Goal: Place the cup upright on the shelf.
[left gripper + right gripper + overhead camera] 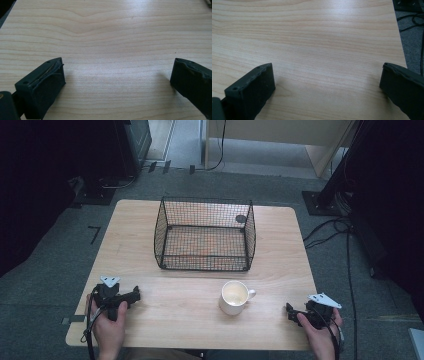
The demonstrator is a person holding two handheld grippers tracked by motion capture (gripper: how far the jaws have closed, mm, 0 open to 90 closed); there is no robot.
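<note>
A white mug (234, 297) stands upright on the wooden table (165, 315), handle to the right, just in front of a black wire basket (205, 234) that holds nothing. My left gripper (131, 297) rests near the table's front left, held by a hand. In the left gripper view the left gripper (117, 75) is open over bare wood. My right gripper (291, 313) sits at the front right corner, to the right of the mug. Seen from its own camera, the right gripper (327, 75) is open too, with nothing between its jaws.
The table's right edge (398, 37) runs close beside the right gripper, with grey floor and cables (330, 232) beyond. Dark equipment stands left and right of the table. Bare wood lies between the two grippers along the front.
</note>
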